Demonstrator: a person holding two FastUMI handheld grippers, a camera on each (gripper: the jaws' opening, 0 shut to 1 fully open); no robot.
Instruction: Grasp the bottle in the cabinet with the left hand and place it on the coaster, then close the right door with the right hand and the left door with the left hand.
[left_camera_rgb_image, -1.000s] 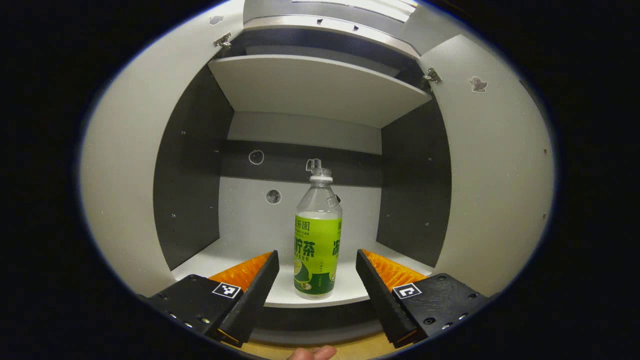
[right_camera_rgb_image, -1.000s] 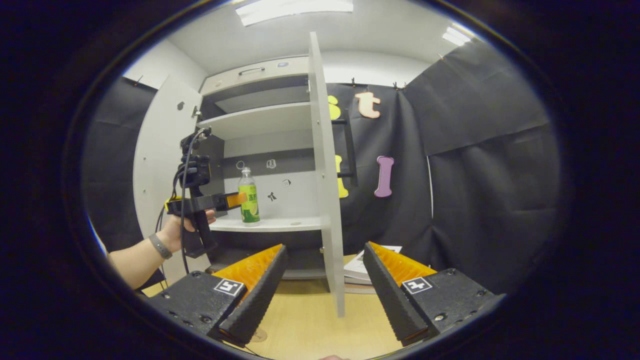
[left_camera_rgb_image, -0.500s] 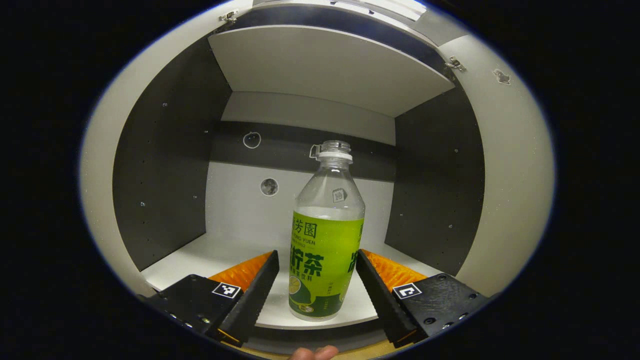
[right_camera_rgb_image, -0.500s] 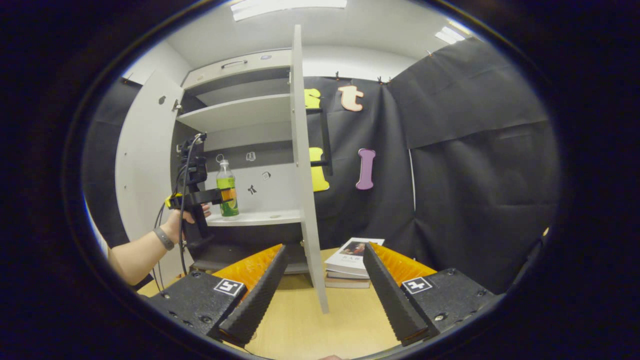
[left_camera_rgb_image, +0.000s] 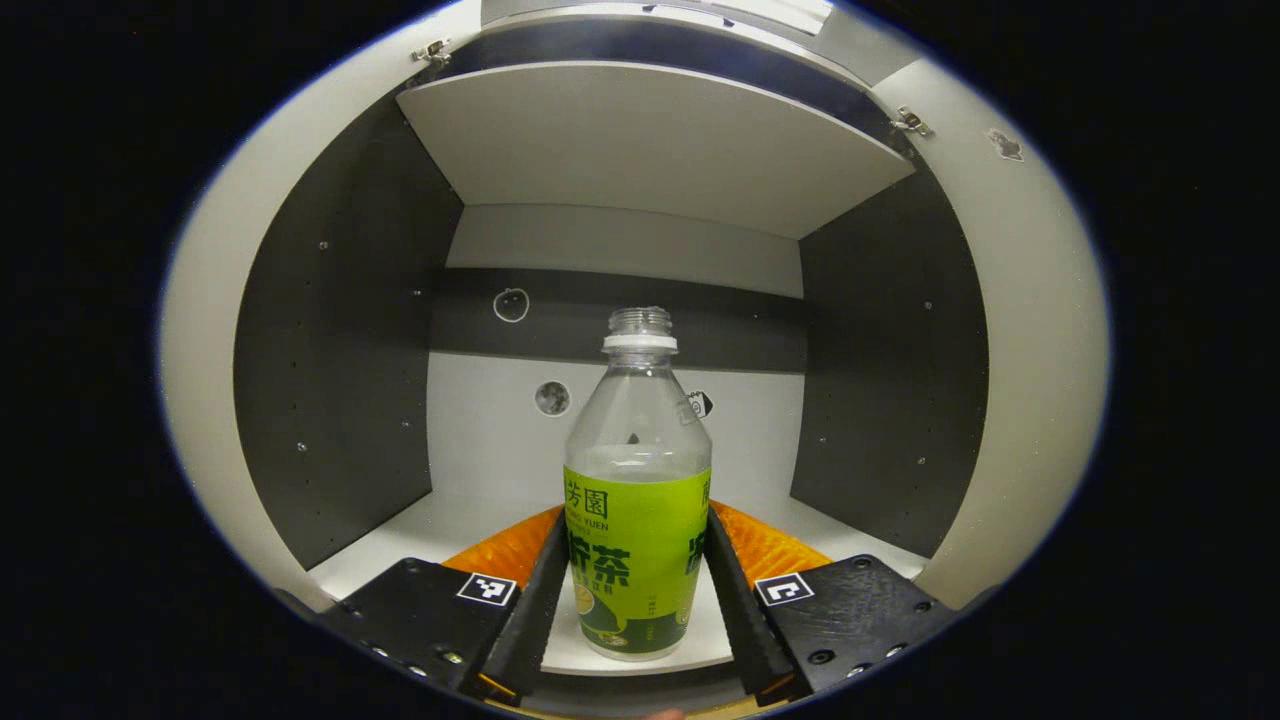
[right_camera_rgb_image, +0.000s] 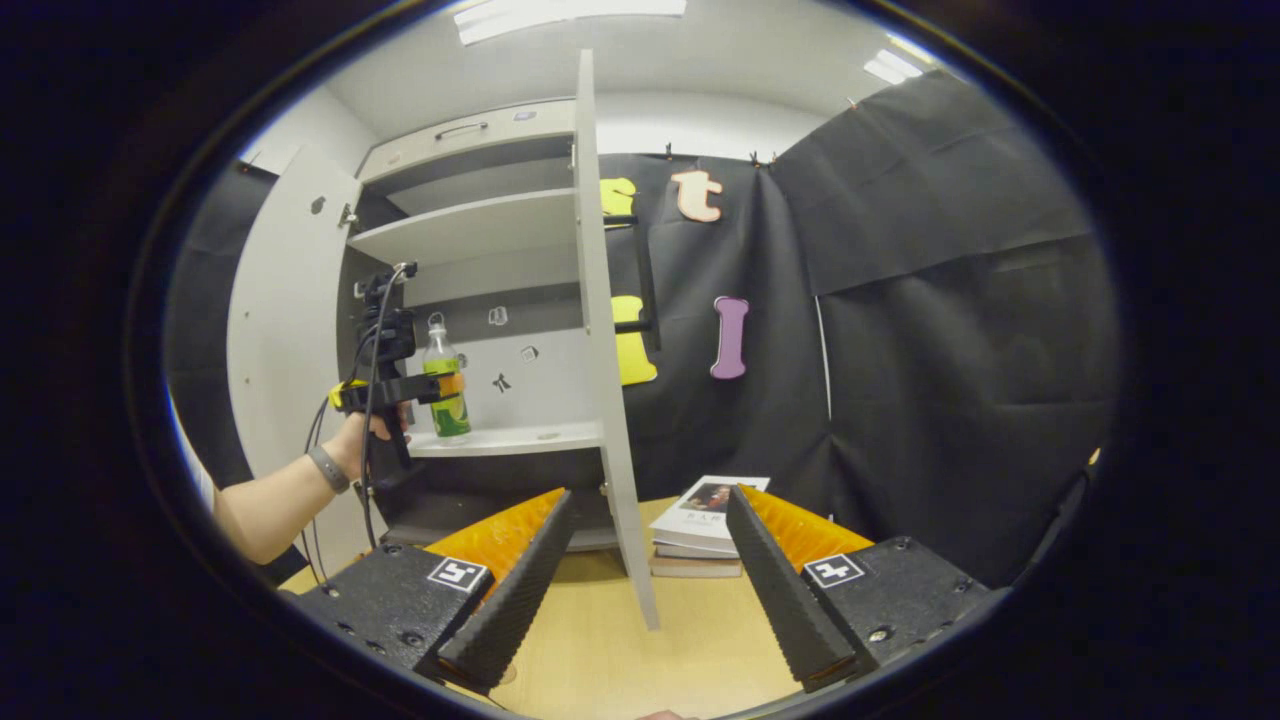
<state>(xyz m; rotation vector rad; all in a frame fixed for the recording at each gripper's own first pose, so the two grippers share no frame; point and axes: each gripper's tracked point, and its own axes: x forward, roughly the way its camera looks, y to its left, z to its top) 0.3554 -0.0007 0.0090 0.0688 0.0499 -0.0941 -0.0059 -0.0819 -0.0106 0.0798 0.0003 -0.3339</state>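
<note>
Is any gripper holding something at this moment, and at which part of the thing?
The left gripper is closed on the bottle, with both fingers against the sides of its lower, labelled body. The right gripper is open and holds nothing.

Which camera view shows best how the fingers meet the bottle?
The left gripper view: the bottle stands large between the left gripper's fingers, both against its label. In the right gripper view the bottle is small and far, with those fingers across its side.
</note>
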